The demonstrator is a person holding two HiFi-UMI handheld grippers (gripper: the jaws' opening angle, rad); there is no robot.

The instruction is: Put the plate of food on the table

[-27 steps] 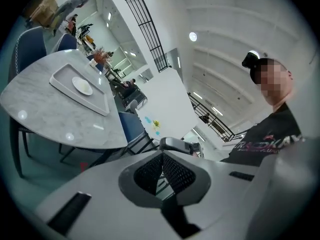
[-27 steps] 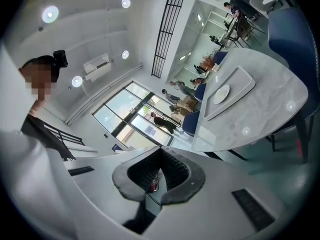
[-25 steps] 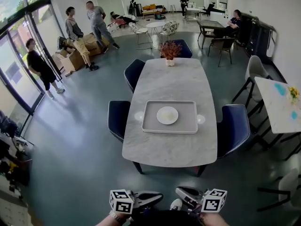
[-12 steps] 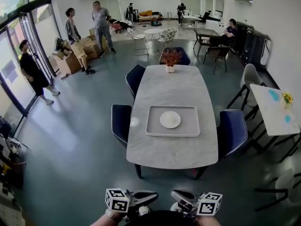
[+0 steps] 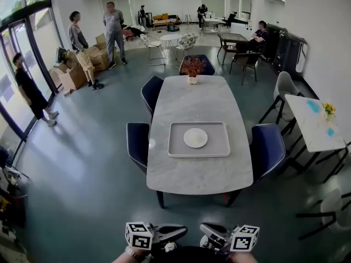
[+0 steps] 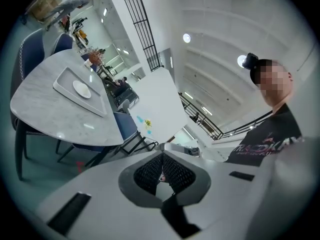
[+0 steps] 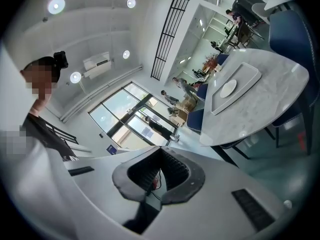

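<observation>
I hold the left gripper and right gripper side by side, jaws pressed together on nothing, while the plate sits dead ahead on its tray mid-worktop, well apart, neither hand nearer.

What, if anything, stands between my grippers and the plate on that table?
Nothing visible. Only open floor lies between the left gripper and right gripper, both shut and empty, and the near end of the table. The plate sits on a tray mid-table; the chairs stand along the sides.
</observation>
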